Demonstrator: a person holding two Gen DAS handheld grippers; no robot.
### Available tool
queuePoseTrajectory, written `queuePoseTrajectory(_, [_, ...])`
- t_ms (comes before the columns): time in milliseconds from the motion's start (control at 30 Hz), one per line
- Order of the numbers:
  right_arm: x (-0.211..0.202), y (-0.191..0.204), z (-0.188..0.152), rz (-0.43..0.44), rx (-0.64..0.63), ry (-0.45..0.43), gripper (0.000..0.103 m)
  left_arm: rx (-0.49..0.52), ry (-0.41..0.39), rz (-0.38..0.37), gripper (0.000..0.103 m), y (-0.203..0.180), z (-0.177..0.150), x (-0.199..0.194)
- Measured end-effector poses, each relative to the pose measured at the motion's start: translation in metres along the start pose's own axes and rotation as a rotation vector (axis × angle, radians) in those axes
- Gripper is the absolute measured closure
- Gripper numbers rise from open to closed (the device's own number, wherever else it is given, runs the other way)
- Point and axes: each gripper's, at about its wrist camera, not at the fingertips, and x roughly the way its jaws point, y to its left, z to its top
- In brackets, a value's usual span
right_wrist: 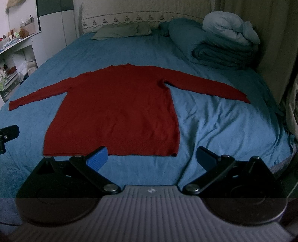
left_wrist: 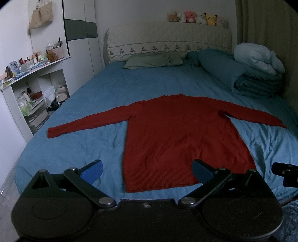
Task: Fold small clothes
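Note:
A red long-sleeved sweater (left_wrist: 182, 134) lies flat and spread out on the blue bed sheet (left_wrist: 83, 149), both sleeves stretched sideways, hem towards me. It also shows in the right wrist view (right_wrist: 119, 111). My left gripper (left_wrist: 147, 170) is open and empty, hovering over the hem near its left corner. My right gripper (right_wrist: 151, 157) is open and empty, just in front of the hem's right part. The right gripper's edge shows in the left wrist view (left_wrist: 285, 171). The left gripper's edge shows in the right wrist view (right_wrist: 8, 134).
A green pillow (left_wrist: 152, 60) and a stack of folded blue bedding (left_wrist: 257, 74) lie at the head of the bed. A cluttered white shelf (left_wrist: 31, 83) stands to the left. Plush toys (left_wrist: 193, 17) sit on the headboard.

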Motion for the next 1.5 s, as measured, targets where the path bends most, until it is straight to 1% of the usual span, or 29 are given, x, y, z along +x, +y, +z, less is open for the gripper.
queuePoseTrajectory(1500, [-0.0032, 0.0106, 0.0029, 0.006, -0.009, -0.009, 0.000, -0.008, -0.011, 0.006, 0.000, 0.0004, 0.0016, -0.0049])
